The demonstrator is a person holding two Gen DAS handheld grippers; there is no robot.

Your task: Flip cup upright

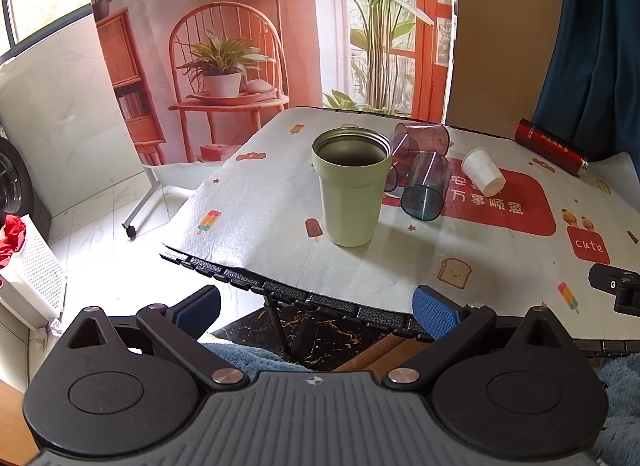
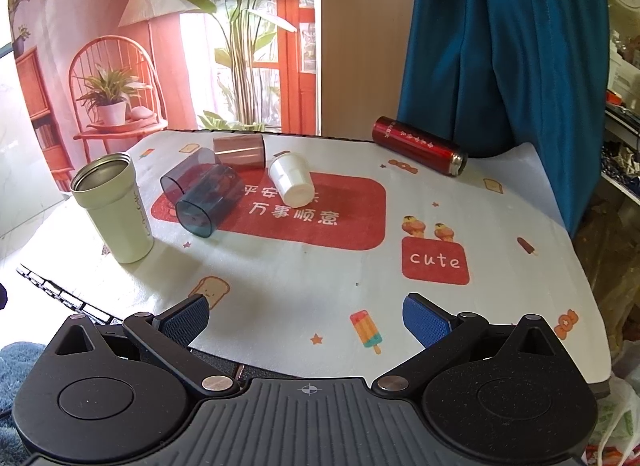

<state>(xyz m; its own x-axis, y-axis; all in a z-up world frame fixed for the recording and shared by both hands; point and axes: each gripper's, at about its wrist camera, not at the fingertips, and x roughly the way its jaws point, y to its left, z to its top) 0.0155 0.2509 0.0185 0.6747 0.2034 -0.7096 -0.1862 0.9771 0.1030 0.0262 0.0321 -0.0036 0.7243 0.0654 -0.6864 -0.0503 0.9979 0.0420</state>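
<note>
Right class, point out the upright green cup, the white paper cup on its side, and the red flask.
green cup (image 1: 350, 201): left wrist view, outer wall.
white paper cup (image 2: 291, 179): right wrist view, ribbed side.
red flask (image 2: 416, 144): right wrist view, middle of the body.

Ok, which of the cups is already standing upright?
The pale green cup at the table's left edge: it stands with its open metal-lined mouth up. The blue cup, the pink cup and the white cup all lie on their sides.
</note>
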